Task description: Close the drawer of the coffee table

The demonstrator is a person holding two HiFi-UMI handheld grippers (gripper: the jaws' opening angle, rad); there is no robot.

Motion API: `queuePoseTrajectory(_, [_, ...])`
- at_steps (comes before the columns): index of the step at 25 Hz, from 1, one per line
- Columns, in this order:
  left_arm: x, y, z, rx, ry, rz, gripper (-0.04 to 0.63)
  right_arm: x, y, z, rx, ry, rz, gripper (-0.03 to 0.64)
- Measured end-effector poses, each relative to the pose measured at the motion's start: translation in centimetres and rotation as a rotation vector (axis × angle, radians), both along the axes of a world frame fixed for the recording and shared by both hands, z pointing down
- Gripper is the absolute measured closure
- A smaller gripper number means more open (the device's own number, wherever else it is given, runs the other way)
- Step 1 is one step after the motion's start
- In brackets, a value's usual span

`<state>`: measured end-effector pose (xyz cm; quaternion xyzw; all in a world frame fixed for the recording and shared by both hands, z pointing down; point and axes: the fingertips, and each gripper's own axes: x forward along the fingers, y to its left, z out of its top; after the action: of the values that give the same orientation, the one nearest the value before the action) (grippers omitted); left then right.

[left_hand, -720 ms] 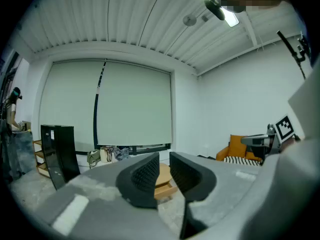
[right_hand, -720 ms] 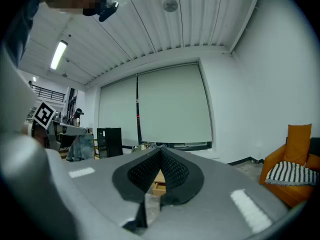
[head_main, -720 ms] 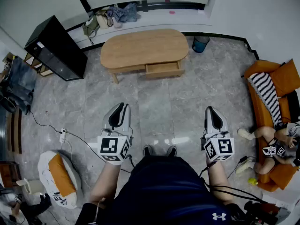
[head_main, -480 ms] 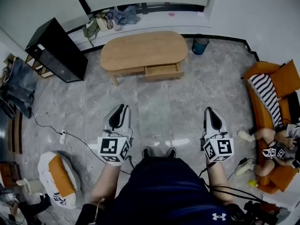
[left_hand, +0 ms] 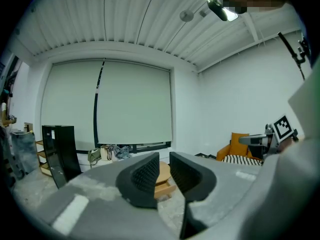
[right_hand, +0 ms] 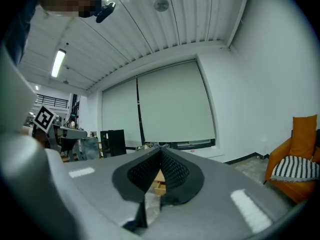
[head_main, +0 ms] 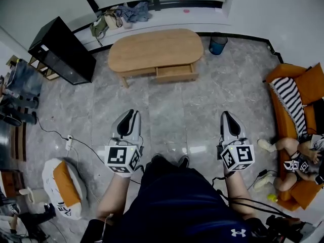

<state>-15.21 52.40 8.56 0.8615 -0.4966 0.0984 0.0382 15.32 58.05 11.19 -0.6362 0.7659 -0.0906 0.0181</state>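
Fingers of the left gripper stand a slit apart on nothing. The right gripper has its pair pressed together, empty too. That seems sensible to me, since a drawer only needs a push. Both are held out in front of the person, side by side, roughly level, aimed across the grey floor. Well beyond stands the coffee table, its drawer pulled partly out towards us, untouched.

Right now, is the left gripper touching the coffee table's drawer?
Apart. The head view shows a wide stretch of grey floor lying between the left gripper and the drawer, so there is a plain gap.
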Motion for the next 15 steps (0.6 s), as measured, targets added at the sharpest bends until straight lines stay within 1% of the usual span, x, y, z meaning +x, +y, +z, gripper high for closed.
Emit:
queuePoseTrajectory(6, [-0.3, -0.5, 1.5, -0.035, -0.012, -0.008, 0.523, 0.2, -0.8, 1.6, -0.044, -0.007, -0.009, 0.615])
queuePoseTrajectory(10, [-1.3, -3.2, 2.1, -0.049, 0.001, -0.005, 0.525, -0.2, -2.7, 2.4, -0.072, 0.002, 0.010, 0.615])
queuePoseTrajectory(15, [-1.6, -7.8, 3.1, -0.071, 0.012, 0.043, 0.525, -0.4, -5.8, 2.8, -0.100, 0.013, 0.069, 0.615])
